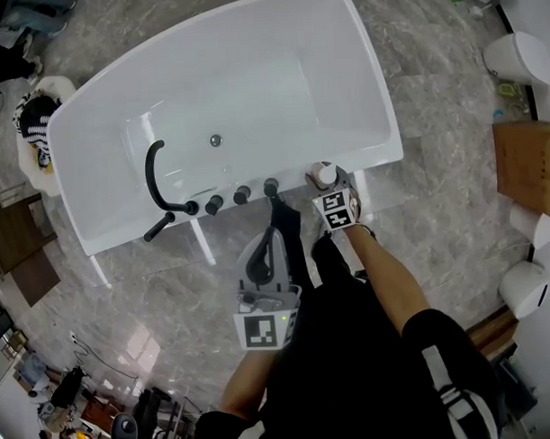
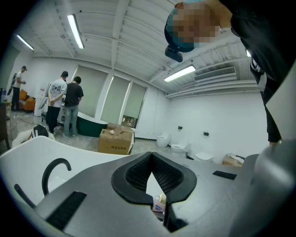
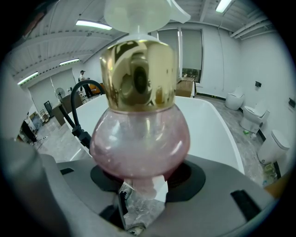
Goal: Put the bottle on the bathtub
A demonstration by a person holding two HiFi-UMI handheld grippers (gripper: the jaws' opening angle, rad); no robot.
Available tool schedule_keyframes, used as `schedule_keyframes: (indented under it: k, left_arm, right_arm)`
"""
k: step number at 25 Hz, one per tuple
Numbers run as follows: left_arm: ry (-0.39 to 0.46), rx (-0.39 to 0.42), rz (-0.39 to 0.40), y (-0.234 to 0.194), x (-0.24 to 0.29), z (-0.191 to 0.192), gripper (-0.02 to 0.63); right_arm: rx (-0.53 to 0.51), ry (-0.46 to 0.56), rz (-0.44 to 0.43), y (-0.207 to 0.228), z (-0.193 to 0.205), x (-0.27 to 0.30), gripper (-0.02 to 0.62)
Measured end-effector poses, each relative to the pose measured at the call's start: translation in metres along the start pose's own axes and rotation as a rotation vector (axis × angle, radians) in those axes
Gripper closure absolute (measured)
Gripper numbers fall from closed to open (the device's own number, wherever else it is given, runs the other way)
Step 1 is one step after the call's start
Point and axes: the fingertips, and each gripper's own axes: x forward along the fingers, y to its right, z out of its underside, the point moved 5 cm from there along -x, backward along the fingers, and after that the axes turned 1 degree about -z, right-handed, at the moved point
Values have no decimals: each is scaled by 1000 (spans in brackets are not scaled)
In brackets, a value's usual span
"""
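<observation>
Clamping pink bottle, right gripper at bathtub rim; left gripper fingers together, empty.

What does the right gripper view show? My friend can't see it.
A round pink bottle with a shiny gold collar fills the picture, gripped by the right gripper. Behind it curves the white bathtub with a black faucet.
</observation>
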Motion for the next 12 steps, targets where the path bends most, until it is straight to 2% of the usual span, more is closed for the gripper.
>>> schedule_keyframes:
  k: [12]
  left_arm:
    - [-11,-4,-5,-1,-1,4,591]
  right_arm:
    - [-14,-22,-1,0,10,9,369]
